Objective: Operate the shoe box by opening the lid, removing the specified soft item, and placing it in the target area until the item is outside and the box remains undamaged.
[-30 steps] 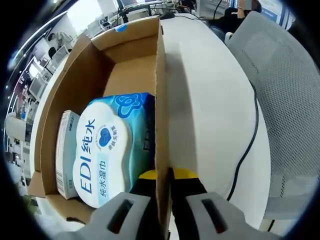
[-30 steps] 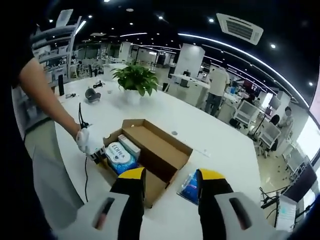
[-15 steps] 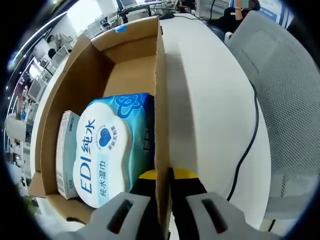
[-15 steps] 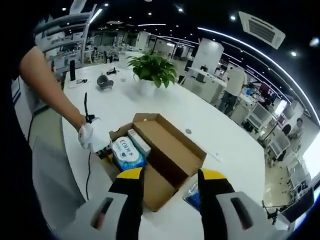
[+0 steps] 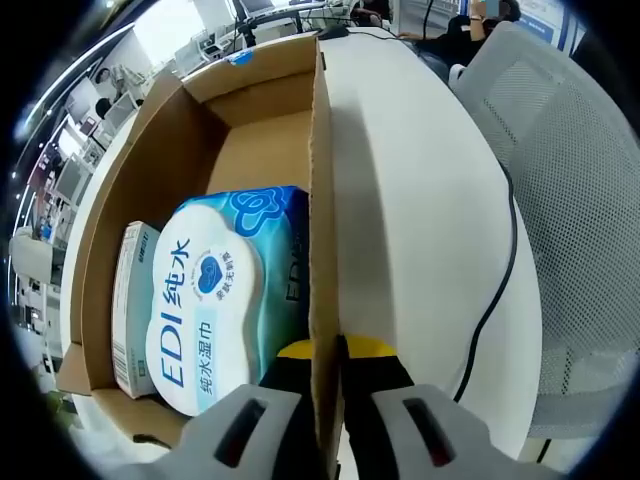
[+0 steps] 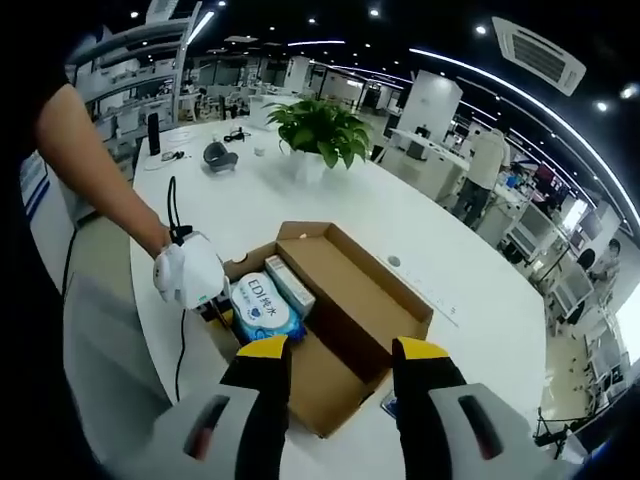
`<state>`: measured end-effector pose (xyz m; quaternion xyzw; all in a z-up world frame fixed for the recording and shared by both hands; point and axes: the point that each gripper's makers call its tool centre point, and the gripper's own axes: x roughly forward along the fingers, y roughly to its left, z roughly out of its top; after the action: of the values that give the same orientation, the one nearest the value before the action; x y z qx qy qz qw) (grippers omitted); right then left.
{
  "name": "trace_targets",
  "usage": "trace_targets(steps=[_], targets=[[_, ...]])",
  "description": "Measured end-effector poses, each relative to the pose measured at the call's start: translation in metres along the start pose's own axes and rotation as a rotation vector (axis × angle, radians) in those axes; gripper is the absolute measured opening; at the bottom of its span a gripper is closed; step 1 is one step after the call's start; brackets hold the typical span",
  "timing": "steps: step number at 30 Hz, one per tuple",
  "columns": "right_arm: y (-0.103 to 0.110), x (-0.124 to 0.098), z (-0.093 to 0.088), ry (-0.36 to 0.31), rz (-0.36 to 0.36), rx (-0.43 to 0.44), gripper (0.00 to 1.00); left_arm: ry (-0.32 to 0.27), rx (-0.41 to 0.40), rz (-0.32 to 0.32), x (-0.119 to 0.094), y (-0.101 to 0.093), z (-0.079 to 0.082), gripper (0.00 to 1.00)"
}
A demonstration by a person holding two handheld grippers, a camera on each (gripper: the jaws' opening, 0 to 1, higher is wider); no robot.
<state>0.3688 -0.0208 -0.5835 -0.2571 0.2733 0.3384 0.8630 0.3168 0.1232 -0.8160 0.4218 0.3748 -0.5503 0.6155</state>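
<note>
Closer than 1 second ago, the right gripper hovers open above the open box. Its near wall is pinched by the left gripper. Wipes pack lies inside, near end. Next: lower, grasp pack gently.

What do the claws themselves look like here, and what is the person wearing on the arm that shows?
Both the left claw and the right claw have black jaws with yellow tips on pale grey slotted bodies. The person's arm ends in a white glove; the upper arm has a dark sleeve.
</note>
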Motion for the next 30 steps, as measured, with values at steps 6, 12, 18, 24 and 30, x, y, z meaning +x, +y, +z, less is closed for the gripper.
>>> trace_targets(steps=[6,12,18,24,30], targets=[[-0.001,0.009,-0.004,0.009,-0.015,-0.053,0.38,0.0,-0.001,0.0,0.001,-0.001,0.0,0.02],[0.0,0.019,-0.006,0.015,-0.004,-0.059,0.38,0.001,-0.004,-0.001,0.001,-0.001,0.0,0.02],[0.006,0.033,-0.016,0.071,0.029,-0.107,0.4,0.001,-0.004,-0.001,0.001,-0.002,0.0,0.02],[-0.002,0.037,-0.016,0.061,0.007,-0.069,0.38,0.001,-0.004,-0.001,0.001,-0.003,-0.001,0.02],[-0.007,0.045,-0.018,0.054,0.03,-0.004,0.36,0.001,-0.004,-0.001,0.002,-0.002,-0.002,0.02]])
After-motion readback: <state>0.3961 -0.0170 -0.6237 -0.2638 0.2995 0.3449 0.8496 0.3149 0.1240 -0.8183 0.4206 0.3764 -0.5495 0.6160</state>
